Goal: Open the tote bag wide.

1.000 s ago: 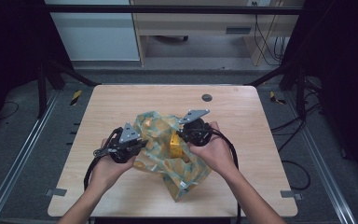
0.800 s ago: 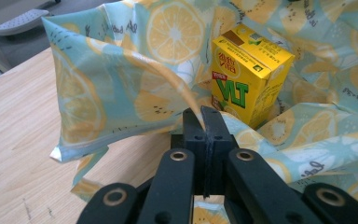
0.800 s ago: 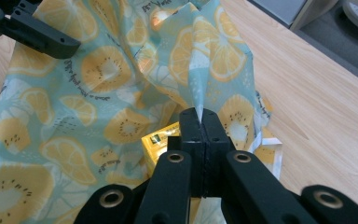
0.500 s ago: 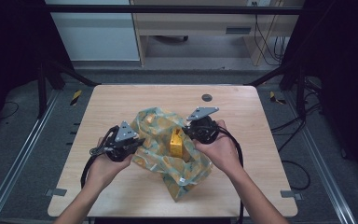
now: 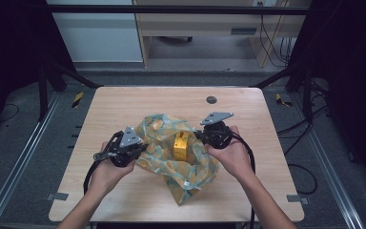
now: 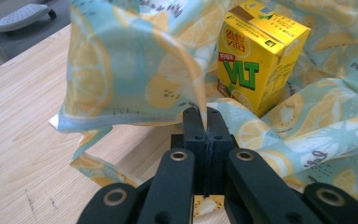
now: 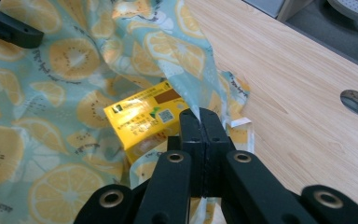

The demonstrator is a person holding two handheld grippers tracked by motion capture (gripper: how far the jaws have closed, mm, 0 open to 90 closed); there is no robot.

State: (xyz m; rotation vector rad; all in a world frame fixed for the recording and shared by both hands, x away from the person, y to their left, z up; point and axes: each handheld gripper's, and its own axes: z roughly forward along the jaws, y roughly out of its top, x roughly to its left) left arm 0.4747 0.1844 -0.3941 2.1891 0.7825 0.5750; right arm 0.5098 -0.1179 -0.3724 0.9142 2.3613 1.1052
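the cloth (image 5: 171, 152), pale blue with a lemon-slice print, lies crumpled in the middle of the wooden table (image 5: 124, 105), with one corner trailing toward the person's edge. on it stands a yellow drink carton (image 5: 180, 145), upright, between the two grippers. in the left gripper view the carton (image 6: 256, 56) shows green lettering on its front and sits just beyond the black jaws, with cloth (image 6: 121, 65) around its base.

the left gripper (image 5: 140, 149) is held in the person's left hand (image 5: 106, 169) at the cloth's left side. its jaws are pressed together on a fold of the cloth, which rises from between them like a small tent.

the right gripper (image 5: 199, 135) is held in the right hand (image 5: 231, 155) at the cloth's right side, just beside the carton. its jaws are likewise closed tight on an edge of the cloth (image 7: 74, 60), lifted clear of the table, and the carton (image 7: 144, 121) shows just behind and to the left of them in the right gripper view.

a round dark hole (image 5: 211, 99) sits in the table beyond the cloth, well apart from it. cables trail from both grippers back toward the person.
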